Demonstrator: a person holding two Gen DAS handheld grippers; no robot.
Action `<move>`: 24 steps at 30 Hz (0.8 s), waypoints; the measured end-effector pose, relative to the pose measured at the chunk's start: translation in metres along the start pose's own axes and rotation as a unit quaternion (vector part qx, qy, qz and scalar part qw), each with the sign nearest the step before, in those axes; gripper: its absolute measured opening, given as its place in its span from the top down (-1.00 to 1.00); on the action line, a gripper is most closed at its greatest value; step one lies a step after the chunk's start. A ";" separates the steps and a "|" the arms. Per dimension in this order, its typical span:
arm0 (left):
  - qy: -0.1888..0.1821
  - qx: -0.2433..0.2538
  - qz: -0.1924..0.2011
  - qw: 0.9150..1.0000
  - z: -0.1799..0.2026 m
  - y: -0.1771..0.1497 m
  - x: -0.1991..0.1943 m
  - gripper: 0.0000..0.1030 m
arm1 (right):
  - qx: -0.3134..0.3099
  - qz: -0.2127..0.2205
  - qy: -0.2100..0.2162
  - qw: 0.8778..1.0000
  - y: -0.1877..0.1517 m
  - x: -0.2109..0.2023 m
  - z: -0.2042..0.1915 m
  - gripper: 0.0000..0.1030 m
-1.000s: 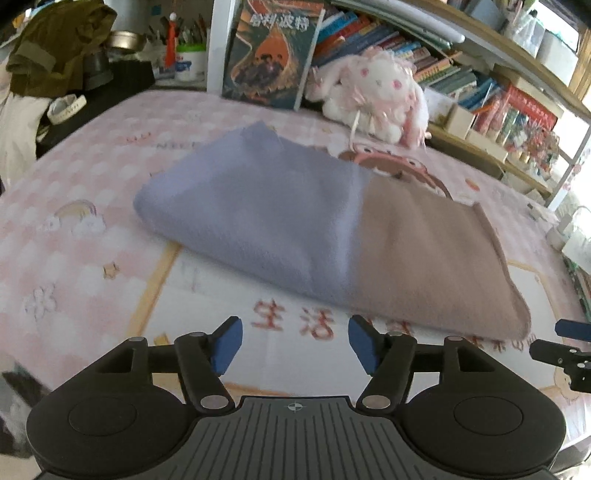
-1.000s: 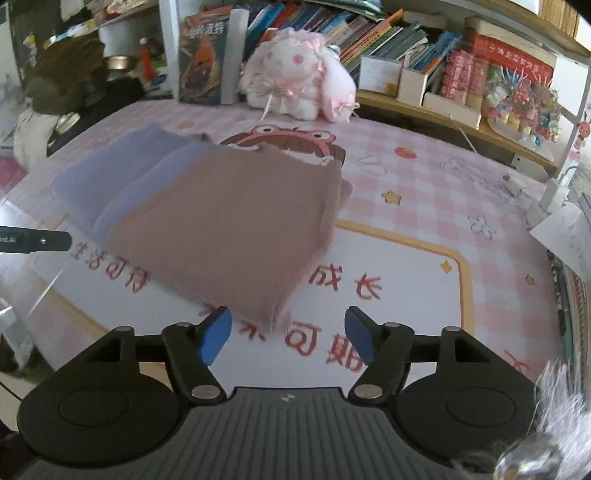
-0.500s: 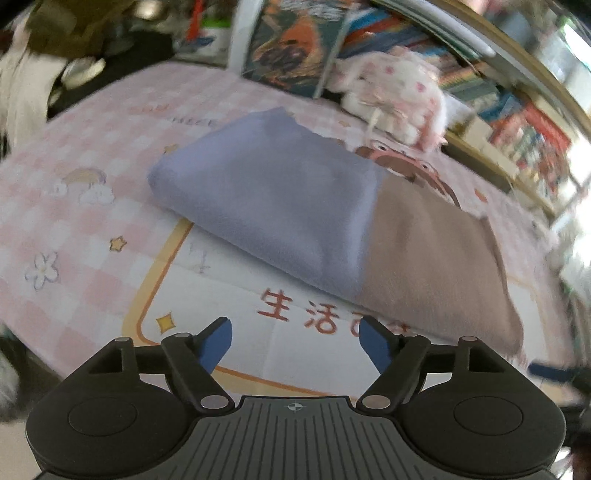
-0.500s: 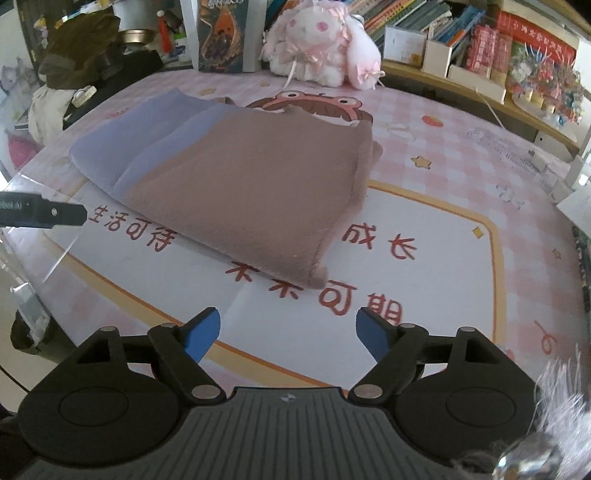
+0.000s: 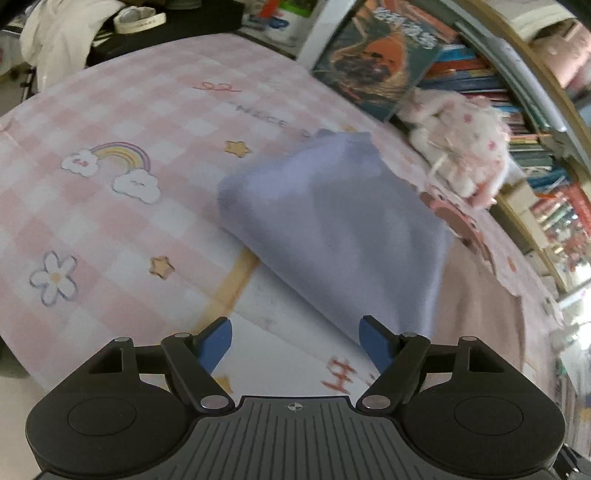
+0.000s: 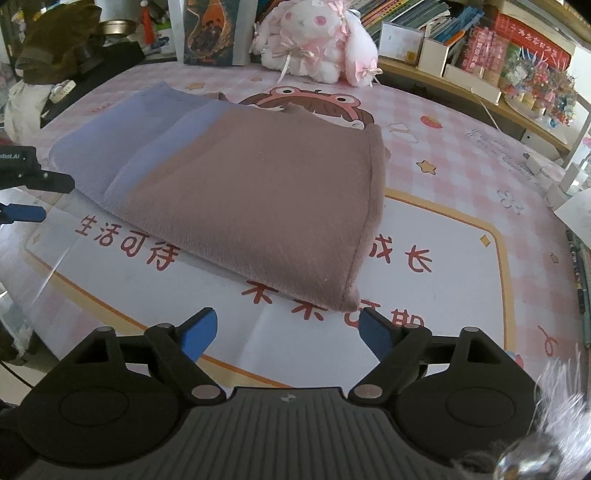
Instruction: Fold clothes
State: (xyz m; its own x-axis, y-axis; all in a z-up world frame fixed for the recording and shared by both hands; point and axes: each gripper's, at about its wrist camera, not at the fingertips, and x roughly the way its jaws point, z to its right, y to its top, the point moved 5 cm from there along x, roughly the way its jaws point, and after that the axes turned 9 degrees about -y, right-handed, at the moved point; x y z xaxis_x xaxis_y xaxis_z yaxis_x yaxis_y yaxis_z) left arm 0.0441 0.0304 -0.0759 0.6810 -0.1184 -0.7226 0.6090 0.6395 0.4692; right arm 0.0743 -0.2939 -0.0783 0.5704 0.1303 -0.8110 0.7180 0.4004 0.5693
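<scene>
A folded fleece garment, lilac at one end and brown at the other, lies flat on the pink checked table mat. In the right wrist view its brown half fills the middle, and its near corner sits just beyond my right gripper. That gripper's jaws are opening with nothing between them. In the left wrist view the lilac half lies ahead, blurred, with the mat to its left. My left gripper stands open and empty, just short of the lilac edge. Its blue fingertips show at the left edge of the right wrist view.
A pink and white plush rabbit sits at the far edge of the mat, next to an upright book. Shelves of books and boxes run along the back. Dark clothes are heaped at the far left.
The left gripper has moved left along the garment toward its lilac end and rolled, and its jaws are wider. The right gripper's jaws have widened and it has drawn nearer the brown corner.
</scene>
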 end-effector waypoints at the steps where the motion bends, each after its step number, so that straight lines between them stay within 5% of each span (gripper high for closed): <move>1: -0.003 -0.004 0.001 1.000 -0.003 0.003 0.001 -0.51 | 0.003 -0.001 -0.003 1.000 0.001 0.000 -0.001 -0.68; 7: -0.068 -0.116 0.014 0.991 -0.031 0.022 0.003 -0.50 | 0.073 0.009 -0.011 0.997 0.014 -0.001 0.012 -0.70; 14: -0.142 -0.282 0.052 0.947 -0.071 0.039 0.014 -0.30 | 0.211 0.010 -0.011 0.977 0.039 0.012 0.050 -0.59; 18: -0.151 -0.321 0.071 0.932 -0.079 0.044 0.021 -0.13 | 0.229 -0.019 -0.022 0.973 0.042 0.029 0.056 0.06; 21: -0.147 -0.321 0.071 0.933 -0.076 0.048 0.028 -0.05 | 0.235 -0.034 -0.018 0.971 0.040 0.037 0.054 0.36; 24: -0.121 -0.288 0.056 0.948 -0.068 0.050 0.035 0.66 | 0.236 -0.035 -0.015 0.971 0.040 0.039 0.049 0.48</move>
State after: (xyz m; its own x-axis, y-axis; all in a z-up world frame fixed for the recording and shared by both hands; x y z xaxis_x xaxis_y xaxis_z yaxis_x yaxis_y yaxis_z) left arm 0.0708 0.1097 -0.1126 0.8435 -0.1520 -0.5152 0.2524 0.9588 0.1304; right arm 0.1447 -0.3174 -0.0806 0.5190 0.0891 -0.8501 0.8548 -0.0547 0.5161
